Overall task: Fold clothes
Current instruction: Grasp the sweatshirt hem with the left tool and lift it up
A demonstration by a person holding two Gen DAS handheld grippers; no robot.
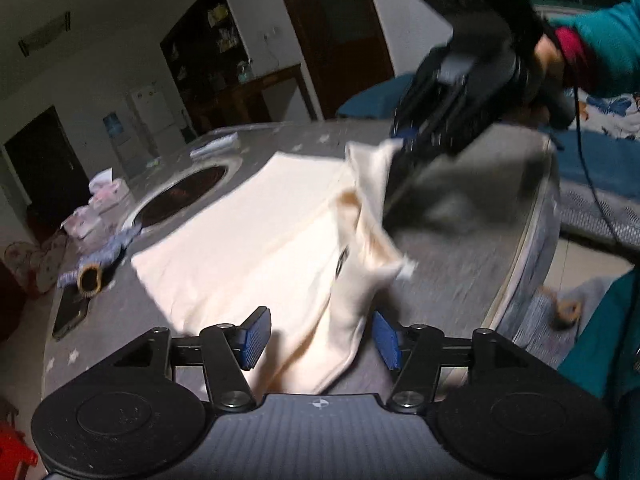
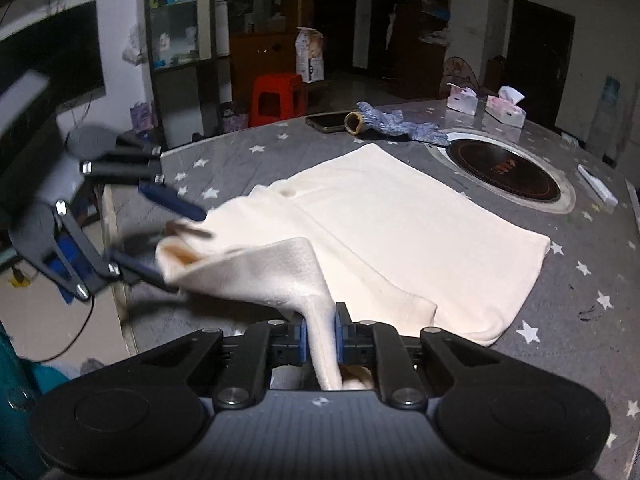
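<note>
A cream garment (image 1: 240, 232) (image 2: 400, 232) lies spread flat on the grey star-patterned table (image 2: 256, 152). Its near edge is lifted into a raised fold. My right gripper (image 2: 321, 332) is shut on that fold, with cloth pinched between its blue pads. In the left wrist view, blurred, it (image 1: 404, 140) grips the cloth's upper corner. My left gripper (image 1: 320, 338) is open; the fold hangs between its blue pads (image 1: 256, 336) without being pinched. In the right wrist view the left gripper (image 2: 168, 236) stands with fingers apart at the cloth's left end.
A round dark cooktop (image 2: 504, 172) is set into the table beyond the garment. A blue knitted sock (image 2: 396, 122), a phone (image 2: 326, 122) and tissue boxes (image 2: 504, 110) lie at the far side. The table edge (image 1: 532, 224) is close by; a red stool (image 2: 276, 96) stands past it.
</note>
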